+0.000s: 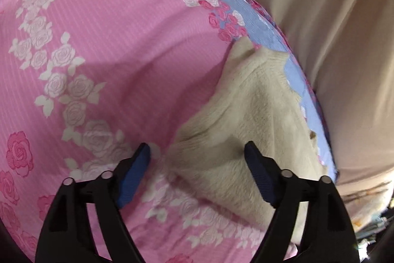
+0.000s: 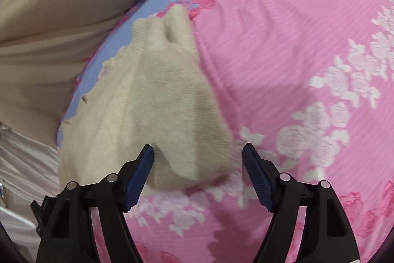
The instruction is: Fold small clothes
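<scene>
Left wrist view looks down on a bed covered by a pink bedspread (image 1: pixel 118 46) printed with white and deep pink roses, with a pale blue band (image 1: pixel 270 28) running along its edge. A cream knitted garment (image 1: pixel 251 120) lies on the bedspread close to that blue edge, partly overlapping the band. It is rumpled, with soft folds across its middle and a ribbed hem showing toward the far end. Beyond the bed's edge hangs a beige cloth (image 1: pixel 332 28).

The left gripper (image 1: pixel 197 152) has its two blue-padded fingers spread wide apart, holding nothing. One finger sits over the pink cloth just beside the garment's near corner, and the other is over the garment itself. Whether the tips touch the fabric cannot be told.

From the right wrist view, the same garment (image 2: pixel 160 95) stretches from the blue band (image 2: pixel 118 41) toward the camera, its rounded near end lying on the pink bedspread (image 2: pixel 283 53). The right gripper (image 2: pixel 198 152) is also spread wide and grips nothing. Its two fingers stand either side of the garment's near end, one over the knit, the other over the pink cloth beside it. Contact with the fabric cannot be judged here either. The beige cloth (image 2: pixel 61 16) fills the space past the bed's edge, and some white fabric (image 2: pixel 22 164) shows lower down beside the bed.
</scene>
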`<state>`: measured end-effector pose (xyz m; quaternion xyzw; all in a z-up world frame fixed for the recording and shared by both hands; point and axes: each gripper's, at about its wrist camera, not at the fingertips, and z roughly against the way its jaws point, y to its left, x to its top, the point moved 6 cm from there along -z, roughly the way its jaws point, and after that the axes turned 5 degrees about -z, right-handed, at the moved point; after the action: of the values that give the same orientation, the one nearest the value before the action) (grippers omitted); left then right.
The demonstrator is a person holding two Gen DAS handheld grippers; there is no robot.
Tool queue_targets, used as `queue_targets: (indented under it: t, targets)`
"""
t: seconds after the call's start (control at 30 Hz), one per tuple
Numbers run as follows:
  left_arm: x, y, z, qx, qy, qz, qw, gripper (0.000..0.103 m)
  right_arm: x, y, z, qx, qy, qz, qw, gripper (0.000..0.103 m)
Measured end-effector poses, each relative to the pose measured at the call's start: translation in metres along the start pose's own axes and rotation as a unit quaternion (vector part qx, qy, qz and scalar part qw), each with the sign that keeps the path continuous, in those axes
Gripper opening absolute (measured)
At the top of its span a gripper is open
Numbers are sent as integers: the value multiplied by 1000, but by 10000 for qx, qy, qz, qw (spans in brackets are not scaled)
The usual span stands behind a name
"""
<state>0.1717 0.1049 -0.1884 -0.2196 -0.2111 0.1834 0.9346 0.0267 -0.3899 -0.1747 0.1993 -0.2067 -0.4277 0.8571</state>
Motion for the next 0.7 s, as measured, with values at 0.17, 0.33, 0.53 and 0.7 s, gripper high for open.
queue_targets:
  t: [0.17,0.33,0.53,0.7]
  targets:
    - [10,-14,-13,-167,195,54,9997,31,13,15,-11,245,202,-314,9990,24]
    - [21,-25,31,-468,-10,41,9989,16,20,38,49,381,12,240,9990,18]
    - [-35,-3,74,-504,551,65,9972,16,-14,-9,104,-88,140,659,9977,18]
    - [-97,35,53,13,983,62,9951,21,-58,-78,70,-781,622,589,9933,31]
